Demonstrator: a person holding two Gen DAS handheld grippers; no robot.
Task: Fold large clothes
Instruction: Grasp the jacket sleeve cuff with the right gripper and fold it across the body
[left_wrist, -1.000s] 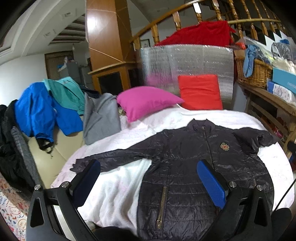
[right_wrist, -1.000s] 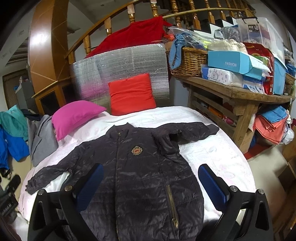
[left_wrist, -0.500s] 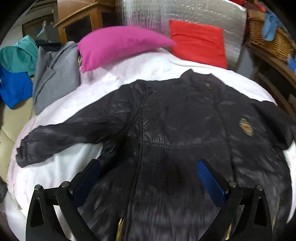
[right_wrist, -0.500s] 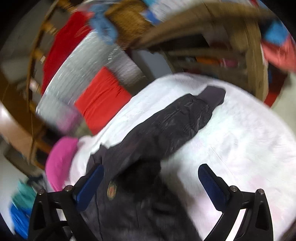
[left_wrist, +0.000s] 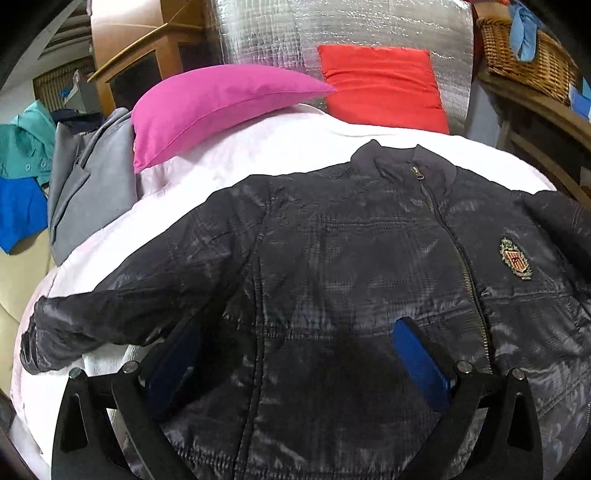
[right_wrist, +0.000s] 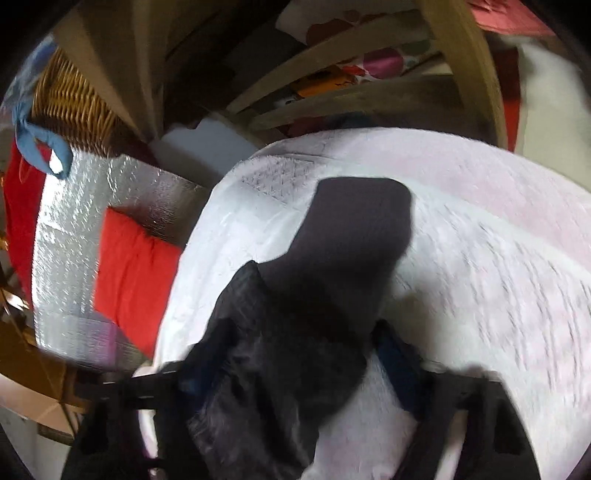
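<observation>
A dark quilted jacket (left_wrist: 351, 258) lies zipped and face up on the white bed cover (left_wrist: 258, 147), with a crest badge (left_wrist: 515, 258) on its chest. My left gripper (left_wrist: 295, 350) hangs open just above the jacket's body beside the armpit, and one sleeve (left_wrist: 110, 302) stretches off to the left. In the right wrist view the other sleeve (right_wrist: 332, 277) runs away from me, its cuff (right_wrist: 362, 214) flat on the cover (right_wrist: 498, 277). My right gripper (right_wrist: 295, 369) straddles this sleeve with its jaws closing. The fabric sits between the blue pads (right_wrist: 397, 365), which do not clamp it.
A pink pillow (left_wrist: 221, 103) and a red cushion (left_wrist: 380, 88) lean against a silver foil panel (left_wrist: 332, 29) at the bed's head. Grey, teal and blue garments (left_wrist: 85, 184) hang at the left. A wooden table with a wicker basket (left_wrist: 524, 55) stands on the right.
Both grippers have dropped toward the jacket. The right one rolled, swung to the far sleeve and narrowed its jaws around it. The left one settled low over the jacket's body.
</observation>
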